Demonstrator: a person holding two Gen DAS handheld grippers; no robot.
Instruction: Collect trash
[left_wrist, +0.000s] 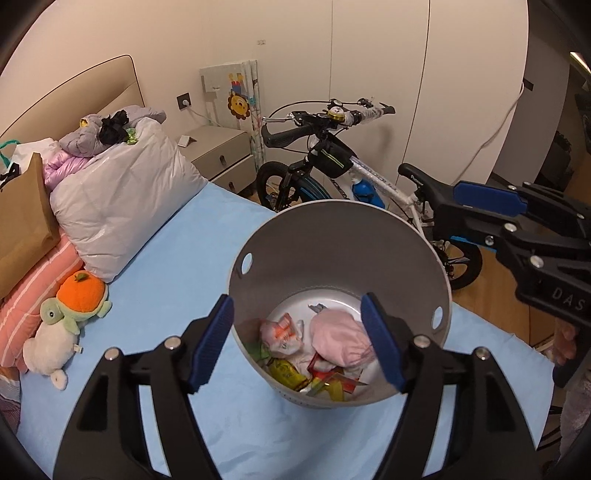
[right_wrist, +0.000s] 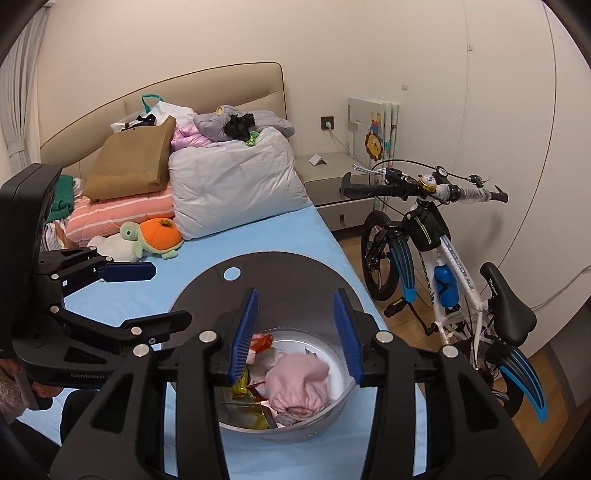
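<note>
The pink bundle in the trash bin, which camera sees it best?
The left wrist view: the pink bundle lies almost fully in sight among wrappers in the bin, with one fingertip clipping its edge. In the right wrist view it also shows, but the bin's near rim hides its lower edge.

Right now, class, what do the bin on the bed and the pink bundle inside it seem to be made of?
Bin: probably plastic, though painted metal is possible; smooth matte grey wall, punched round holes, a glossy base.
Pink bundle: soft fabric, seemingly; matte, wrinkled, gathered folds.
</note>
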